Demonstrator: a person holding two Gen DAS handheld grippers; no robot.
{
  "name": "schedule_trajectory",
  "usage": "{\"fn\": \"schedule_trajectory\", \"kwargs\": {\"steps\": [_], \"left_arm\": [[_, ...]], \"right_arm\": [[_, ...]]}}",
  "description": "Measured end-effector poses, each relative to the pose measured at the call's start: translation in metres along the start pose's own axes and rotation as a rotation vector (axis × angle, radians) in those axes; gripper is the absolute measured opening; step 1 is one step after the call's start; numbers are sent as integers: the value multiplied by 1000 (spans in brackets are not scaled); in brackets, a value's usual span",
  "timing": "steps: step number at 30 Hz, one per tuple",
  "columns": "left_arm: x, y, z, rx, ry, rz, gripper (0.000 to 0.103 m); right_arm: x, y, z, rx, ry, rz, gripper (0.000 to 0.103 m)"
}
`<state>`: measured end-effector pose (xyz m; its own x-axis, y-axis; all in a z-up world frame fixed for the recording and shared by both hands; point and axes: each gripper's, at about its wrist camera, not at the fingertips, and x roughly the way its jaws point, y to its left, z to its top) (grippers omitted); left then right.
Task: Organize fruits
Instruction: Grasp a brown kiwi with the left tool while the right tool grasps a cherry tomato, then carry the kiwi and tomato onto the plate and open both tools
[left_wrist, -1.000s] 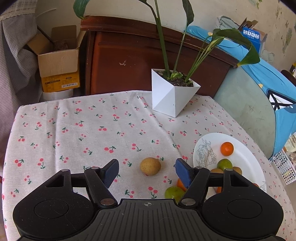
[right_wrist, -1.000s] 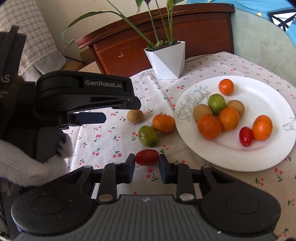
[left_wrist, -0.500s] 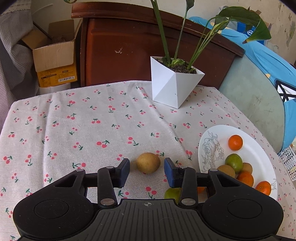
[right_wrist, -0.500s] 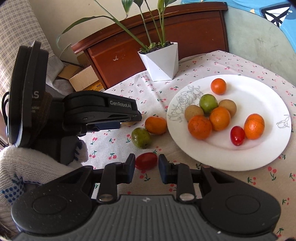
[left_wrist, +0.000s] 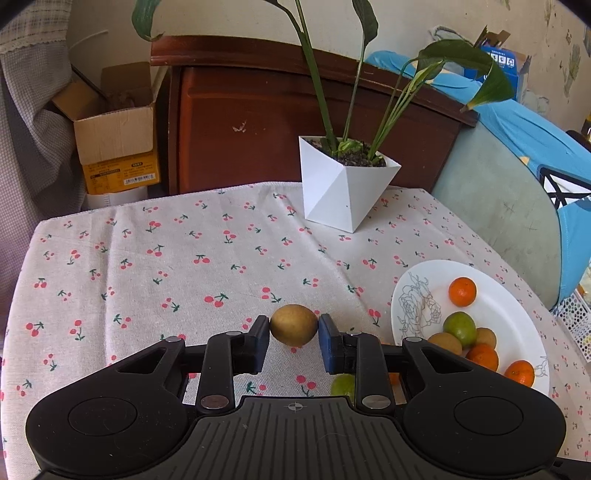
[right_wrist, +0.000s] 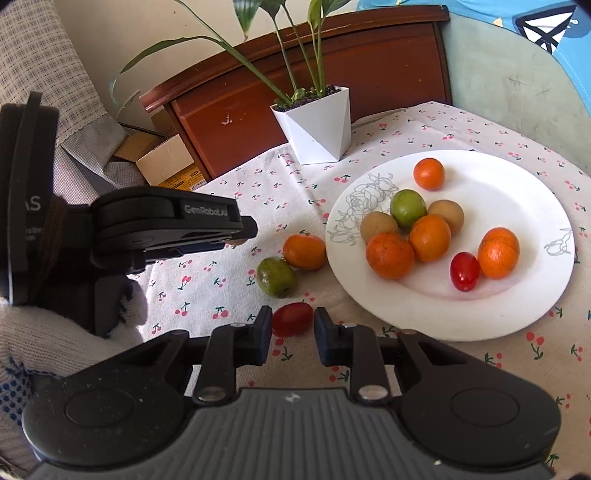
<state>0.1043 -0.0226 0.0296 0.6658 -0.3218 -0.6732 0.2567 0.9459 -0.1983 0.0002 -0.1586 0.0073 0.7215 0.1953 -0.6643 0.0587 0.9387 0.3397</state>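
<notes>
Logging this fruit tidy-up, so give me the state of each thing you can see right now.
Left gripper: shut on brown fruit.
Right gripper: shut on red tomato.
Plate: holds eight fruits.
Orange, green fruit: loose on cloth, touching.
Plant pot: upright.

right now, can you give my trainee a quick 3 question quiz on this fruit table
1. True or false: the left gripper is shut on the brown fruit.
2. How many fruits lie on the white plate?
3. What sits between the right gripper pads: A green fruit, B red tomato, C orange?

Key: 1 true; 2 seven; 3 B.
</notes>
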Motion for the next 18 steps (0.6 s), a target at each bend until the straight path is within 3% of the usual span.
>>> {"fn": "schedule_trajectory", "kwargs": {"steps": [11,18], "left_arm": [[-41,2,10,-7,-33,-20,26],[-63,-6,16,56,-20,-50,26]], "right_arm": [[7,5,-2,-68,4,-11,35],[12,11,-3,-161,-23,-46,35]]}}
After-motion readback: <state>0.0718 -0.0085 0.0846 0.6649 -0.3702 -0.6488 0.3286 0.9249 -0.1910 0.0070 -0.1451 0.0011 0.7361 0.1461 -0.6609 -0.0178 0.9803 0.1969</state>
